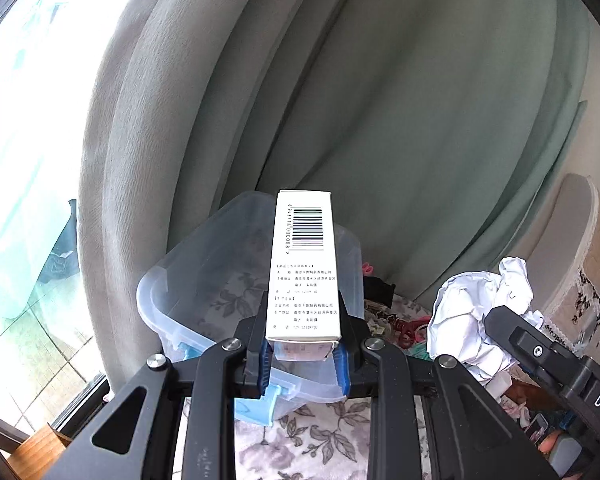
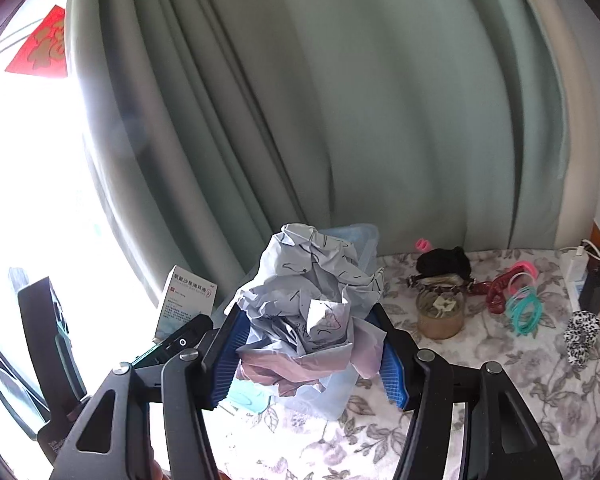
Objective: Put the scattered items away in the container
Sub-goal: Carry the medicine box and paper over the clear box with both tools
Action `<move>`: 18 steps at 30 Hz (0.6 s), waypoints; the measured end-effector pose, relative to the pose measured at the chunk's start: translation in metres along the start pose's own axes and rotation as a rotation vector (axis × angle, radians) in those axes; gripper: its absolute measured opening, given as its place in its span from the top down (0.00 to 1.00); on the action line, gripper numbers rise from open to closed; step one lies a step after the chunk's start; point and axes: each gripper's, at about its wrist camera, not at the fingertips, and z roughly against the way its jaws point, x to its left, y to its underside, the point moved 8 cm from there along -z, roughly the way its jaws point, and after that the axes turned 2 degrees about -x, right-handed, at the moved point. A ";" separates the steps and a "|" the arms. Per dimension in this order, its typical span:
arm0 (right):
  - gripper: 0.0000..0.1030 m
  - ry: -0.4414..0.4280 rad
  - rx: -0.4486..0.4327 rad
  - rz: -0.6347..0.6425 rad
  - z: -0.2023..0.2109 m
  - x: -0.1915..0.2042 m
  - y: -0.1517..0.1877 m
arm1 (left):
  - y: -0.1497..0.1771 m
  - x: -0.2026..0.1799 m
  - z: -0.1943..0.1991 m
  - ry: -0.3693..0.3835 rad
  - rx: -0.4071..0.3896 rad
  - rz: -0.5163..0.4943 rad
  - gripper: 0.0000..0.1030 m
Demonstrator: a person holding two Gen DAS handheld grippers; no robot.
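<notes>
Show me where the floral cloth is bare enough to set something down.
Free: the floral cloth in front of the jar, between the clear container and the leopard scrunchie. Crowded: behind the jar, around the hair bands and black fabric.

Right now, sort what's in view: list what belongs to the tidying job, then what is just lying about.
Job:
- clear plastic container
- white medicine box, held by left gripper
- crumpled paper, held by right gripper
- hair ties
- small jar

Lying about:
- green curtain
- charger
- floral cloth
</notes>
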 end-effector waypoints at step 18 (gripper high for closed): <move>0.39 -0.030 0.174 0.070 -0.080 0.023 0.042 | -0.002 0.059 -0.065 -0.055 0.081 0.072 0.75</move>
